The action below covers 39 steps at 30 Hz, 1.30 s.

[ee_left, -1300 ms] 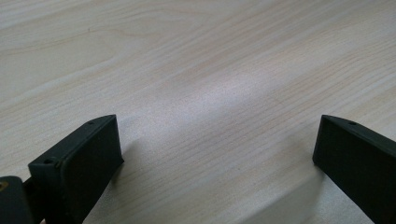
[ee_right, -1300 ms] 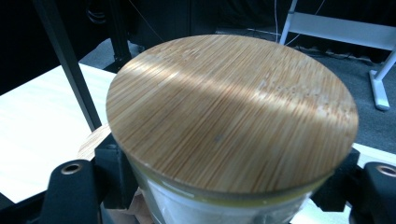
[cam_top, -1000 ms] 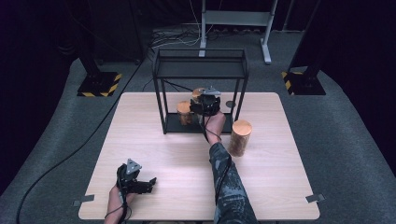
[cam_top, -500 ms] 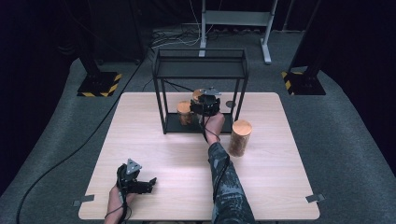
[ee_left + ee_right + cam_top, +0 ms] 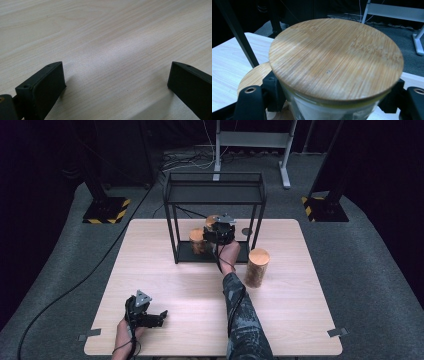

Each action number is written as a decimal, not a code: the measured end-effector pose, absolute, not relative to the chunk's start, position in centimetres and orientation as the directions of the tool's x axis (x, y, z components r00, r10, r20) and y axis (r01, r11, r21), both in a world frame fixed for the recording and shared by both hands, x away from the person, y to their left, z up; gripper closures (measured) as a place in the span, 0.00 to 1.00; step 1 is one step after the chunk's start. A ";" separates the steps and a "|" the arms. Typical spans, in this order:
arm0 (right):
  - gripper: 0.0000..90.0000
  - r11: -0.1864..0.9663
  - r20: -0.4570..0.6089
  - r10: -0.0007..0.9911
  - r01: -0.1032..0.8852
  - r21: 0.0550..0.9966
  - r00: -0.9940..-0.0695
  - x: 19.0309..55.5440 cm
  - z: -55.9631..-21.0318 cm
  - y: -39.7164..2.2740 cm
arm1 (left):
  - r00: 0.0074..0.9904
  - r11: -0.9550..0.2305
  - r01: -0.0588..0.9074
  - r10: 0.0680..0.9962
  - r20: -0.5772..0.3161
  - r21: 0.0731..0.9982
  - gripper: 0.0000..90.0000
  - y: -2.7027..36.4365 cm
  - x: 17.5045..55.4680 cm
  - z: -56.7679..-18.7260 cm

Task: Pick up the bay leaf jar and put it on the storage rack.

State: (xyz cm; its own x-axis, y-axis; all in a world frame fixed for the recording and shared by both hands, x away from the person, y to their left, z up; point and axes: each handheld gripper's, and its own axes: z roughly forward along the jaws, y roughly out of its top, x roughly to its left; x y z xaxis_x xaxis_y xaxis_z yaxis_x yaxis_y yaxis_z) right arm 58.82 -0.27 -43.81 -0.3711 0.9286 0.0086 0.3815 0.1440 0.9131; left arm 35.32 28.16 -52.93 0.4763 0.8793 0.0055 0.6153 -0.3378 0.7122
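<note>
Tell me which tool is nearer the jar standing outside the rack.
Right: the right tool is at the rack beside the jar; the left tool rests far across the table.

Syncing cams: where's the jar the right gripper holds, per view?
High view: jar at centre, inside the black rack, behind the right gripper.
Left gripper view: bare table, open jaws.
Right gripper view: bamboo lid close up, between the jaws.
Shared landmark: the wood tabletop.
</note>
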 end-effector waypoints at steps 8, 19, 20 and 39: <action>0.28 0.144 0.010 0.929 0.386 0.911 -0.370 58.8 -43.8 -0.2 | 0.476 -0.337 0.616 0.879 0.005 0.712 0.01 28.2 35.3 -52.9; 0.28 0.143 0.011 0.930 0.389 0.910 -0.368 58.9 -43.7 -0.2 | 0.476 -0.337 0.616 0.879 0.004 0.712 0.01 28.2 35.3 -52.9; 0.28 0.143 0.011 0.929 0.388 0.911 -0.370 58.8 -43.7 -0.3 | 0.476 -0.337 0.616 0.879 0.004 0.712 0.01 28.2 35.3 -52.9; 0.22 0.130 0.044 0.925 0.423 0.897 -0.378 58.9 -43.5 -0.4 | 0.476 -0.336 0.617 0.879 0.002 0.712 0.01 28.2 35.3 -52.9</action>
State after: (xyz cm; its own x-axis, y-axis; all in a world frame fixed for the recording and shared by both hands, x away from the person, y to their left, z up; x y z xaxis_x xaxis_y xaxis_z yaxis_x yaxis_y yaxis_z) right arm 58.88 -0.39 -43.48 -0.3780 0.9248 0.0439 0.4225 0.1301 0.8970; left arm 35.34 28.17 -52.94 0.4760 0.8795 0.0023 0.6166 -0.3356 0.7121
